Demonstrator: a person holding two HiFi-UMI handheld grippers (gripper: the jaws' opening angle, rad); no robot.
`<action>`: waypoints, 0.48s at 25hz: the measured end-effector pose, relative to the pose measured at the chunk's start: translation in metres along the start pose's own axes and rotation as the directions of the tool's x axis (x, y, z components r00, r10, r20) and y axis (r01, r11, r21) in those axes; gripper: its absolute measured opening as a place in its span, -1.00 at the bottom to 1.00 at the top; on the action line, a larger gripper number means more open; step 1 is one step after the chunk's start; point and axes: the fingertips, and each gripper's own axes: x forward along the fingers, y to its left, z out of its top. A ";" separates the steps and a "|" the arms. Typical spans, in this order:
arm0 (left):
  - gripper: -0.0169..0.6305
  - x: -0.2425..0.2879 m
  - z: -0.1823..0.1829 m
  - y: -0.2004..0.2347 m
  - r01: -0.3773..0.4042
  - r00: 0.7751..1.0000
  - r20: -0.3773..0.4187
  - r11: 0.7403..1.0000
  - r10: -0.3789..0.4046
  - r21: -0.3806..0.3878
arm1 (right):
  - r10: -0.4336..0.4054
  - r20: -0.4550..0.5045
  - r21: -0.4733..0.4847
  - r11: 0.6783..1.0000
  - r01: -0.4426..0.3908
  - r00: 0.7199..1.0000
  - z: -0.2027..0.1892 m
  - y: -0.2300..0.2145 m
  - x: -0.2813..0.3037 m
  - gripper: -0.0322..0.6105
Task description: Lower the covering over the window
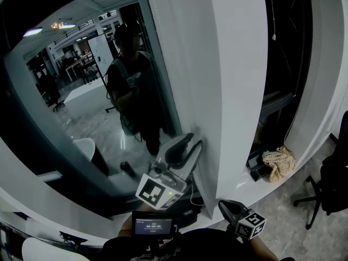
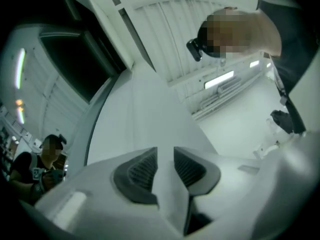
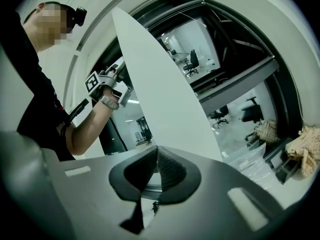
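Two grippers show in the head view. The left gripper (image 1: 191, 145) is raised close by the white pillar (image 1: 217, 91) that stands between two windows. The right gripper (image 1: 228, 206) sits low near the pillar's foot. The left window (image 1: 81, 124) mirrors the person (image 1: 136, 86) in its glass. In the dark right window (image 1: 283, 75) a thin cord (image 1: 273, 20) hangs near the top; the covering itself cannot be made out. A crumpled cloth (image 1: 278, 163) lies toward the right end of that window's sill (image 1: 244, 185).

Left gripper view: the jaws stand a narrow gap apart and grip nothing, with only the pillar's face beyond them.

Right gripper view: the jaws are pressed together and empty, pointing toward the pillar's edge.
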 end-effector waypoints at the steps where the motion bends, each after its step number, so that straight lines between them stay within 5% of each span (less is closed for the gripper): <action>1: -0.65 0.001 -0.002 0.003 -0.005 1.000 -0.001 1.000 0.005 -0.029 | -0.001 0.001 -0.001 1.000 0.001 1.000 0.000 -0.001 0.000 -0.88; 7: -0.57 0.013 -0.030 0.033 -0.048 0.998 -0.051 0.984 0.039 -0.170 | -0.024 0.003 -0.020 1.000 0.024 1.000 0.002 -0.014 -0.001 -0.88; 12: -0.53 0.015 -0.038 0.037 0.020 1.000 -0.014 0.939 -0.027 -0.344 | -0.041 0.007 -0.031 0.999 0.041 0.999 0.000 -0.019 -0.005 -0.88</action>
